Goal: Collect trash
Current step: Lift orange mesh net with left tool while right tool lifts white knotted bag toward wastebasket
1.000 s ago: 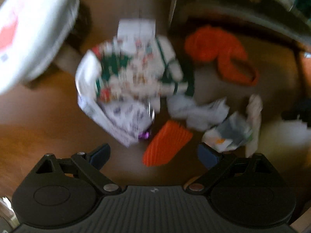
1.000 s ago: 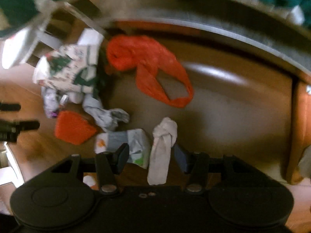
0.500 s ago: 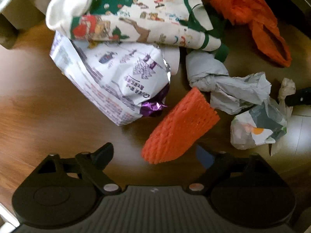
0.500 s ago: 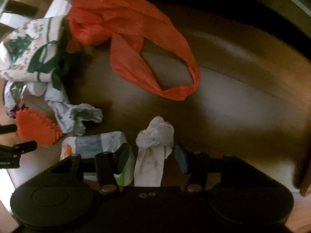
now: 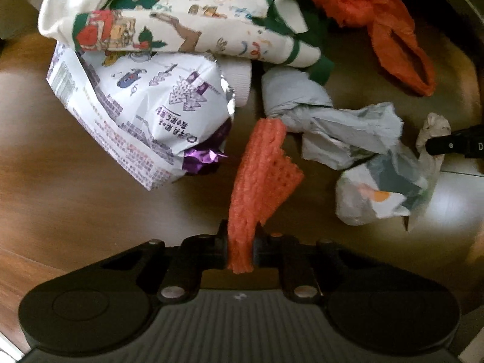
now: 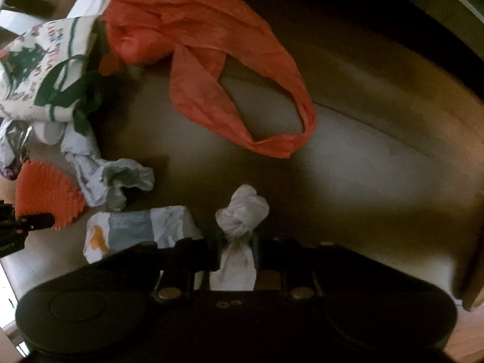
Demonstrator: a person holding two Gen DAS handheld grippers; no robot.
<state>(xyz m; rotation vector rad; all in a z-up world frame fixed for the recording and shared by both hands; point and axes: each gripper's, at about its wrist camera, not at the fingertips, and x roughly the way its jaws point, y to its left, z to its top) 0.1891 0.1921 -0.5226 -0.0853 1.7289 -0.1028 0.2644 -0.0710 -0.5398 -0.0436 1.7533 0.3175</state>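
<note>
A: What does the left gripper (image 5: 240, 246) hold?

B: Its jaws are pressed together on the near end of the orange foam net (image 5: 260, 178). The rest of the net stands out forward above the wooden floor (image 5: 75, 199), beside the white snack bag (image 5: 142, 115). I judge it is very light, soft and springy, so it bends and does not slip easily. The end is a good place to hold it.

A: And the right gripper (image 6: 237, 252)?

B: It is closed on the knotted white wad (image 6: 240, 211), low on its tail, just under the knot. The wad seems to be thin plastic or tissue, light and limp. The knot should stop it from sliding out, I think.

A: What differs from half a second ago?

B: Then both grippers were wide, with the net and the wad lying free between the fingers. Now both have closed. The net is also more upright than before.

A: What trash remains?

B: The orange plastic bag (image 6: 211, 60), the grey crumpled bag (image 5: 338, 133) and the printed wrapper (image 6: 136, 233) lie on the floor near the Christmas bag (image 5: 181, 15).
</note>
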